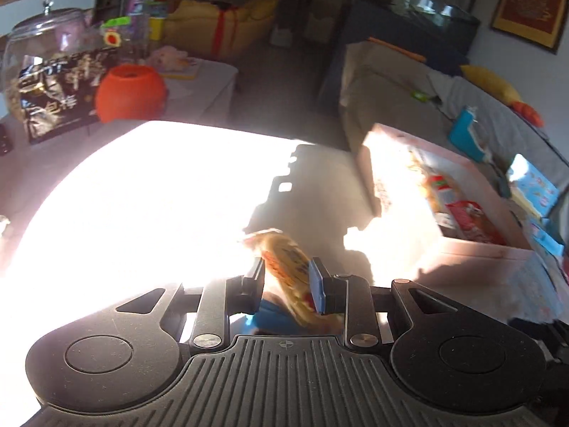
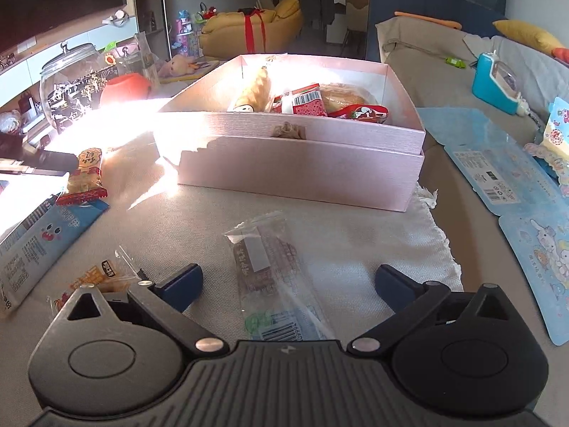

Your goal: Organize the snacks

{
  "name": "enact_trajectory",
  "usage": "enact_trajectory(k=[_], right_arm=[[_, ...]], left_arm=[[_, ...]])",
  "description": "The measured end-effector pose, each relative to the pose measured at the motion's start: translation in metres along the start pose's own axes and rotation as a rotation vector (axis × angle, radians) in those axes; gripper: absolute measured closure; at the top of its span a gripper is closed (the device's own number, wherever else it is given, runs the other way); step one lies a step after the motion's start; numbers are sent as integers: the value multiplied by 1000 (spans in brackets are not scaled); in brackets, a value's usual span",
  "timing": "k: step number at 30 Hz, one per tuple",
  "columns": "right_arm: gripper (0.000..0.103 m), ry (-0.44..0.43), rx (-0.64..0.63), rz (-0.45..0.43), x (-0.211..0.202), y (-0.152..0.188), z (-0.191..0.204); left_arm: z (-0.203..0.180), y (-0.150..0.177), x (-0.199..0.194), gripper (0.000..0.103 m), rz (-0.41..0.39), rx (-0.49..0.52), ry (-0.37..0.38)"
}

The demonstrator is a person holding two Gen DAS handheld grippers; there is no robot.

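Note:
My left gripper (image 1: 286, 279) is shut on a yellow-orange snack packet (image 1: 284, 259), held upright above the sunlit table. The pink box (image 1: 480, 249) lies to its right. In the right wrist view my right gripper (image 2: 288, 272) stands wide open, low over the cloth. A clear-wrapped brown snack bar (image 2: 263, 277) lies between its fingers, untouched by either pad. The pink box (image 2: 302, 163) sits just beyond and holds a bread-like packet (image 2: 254, 89), a red packet (image 2: 306, 103) and other snacks. An orange-and-red packet (image 2: 85, 174) stands upright at the left.
A glass jar (image 2: 67, 82) and an orange pot (image 2: 124, 87) stand at the back left. A blue-white carton (image 2: 32, 249) and a small orange snack (image 2: 96, 277) lie near left. Flat blue packages (image 2: 515, 185) cover the right. Strong glare washes out the table's left part.

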State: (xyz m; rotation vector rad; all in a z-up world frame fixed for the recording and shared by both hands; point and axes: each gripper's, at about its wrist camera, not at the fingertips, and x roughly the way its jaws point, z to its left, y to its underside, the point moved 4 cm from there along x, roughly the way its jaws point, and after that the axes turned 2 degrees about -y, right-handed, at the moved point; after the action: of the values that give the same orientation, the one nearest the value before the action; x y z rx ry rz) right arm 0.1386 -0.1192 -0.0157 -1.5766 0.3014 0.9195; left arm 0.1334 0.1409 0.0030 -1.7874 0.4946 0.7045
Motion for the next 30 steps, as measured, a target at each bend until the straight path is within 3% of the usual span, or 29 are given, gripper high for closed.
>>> enact_trajectory(k=[3,7,10,17,21,26,28,30], right_arm=[[0,-1,0,0,0,0,0],[0,-1,0,0,0,0,0],[0,-1,0,0,0,0,0],[0,0,0,0,0,0,0],[0,-1,0,0,0,0,0],[0,-1,0,0,0,0,0],[0,-2,0,0,0,0,0],[0,2,7,-3,-1,0,-1]], left_arm=[[6,-3,13,59,-8,-7,-4],[-2,-4,14,58,13,21,3],[-10,-1,15,49,48,57,19],[-7,-1,21,41,70,34,20],[-8,-1,28,40,70,27,19],[-24,0,32,40,55,140,-26],[-29,1,29,43,47,174,-22],[-35,8,21,54,58,190,34]])
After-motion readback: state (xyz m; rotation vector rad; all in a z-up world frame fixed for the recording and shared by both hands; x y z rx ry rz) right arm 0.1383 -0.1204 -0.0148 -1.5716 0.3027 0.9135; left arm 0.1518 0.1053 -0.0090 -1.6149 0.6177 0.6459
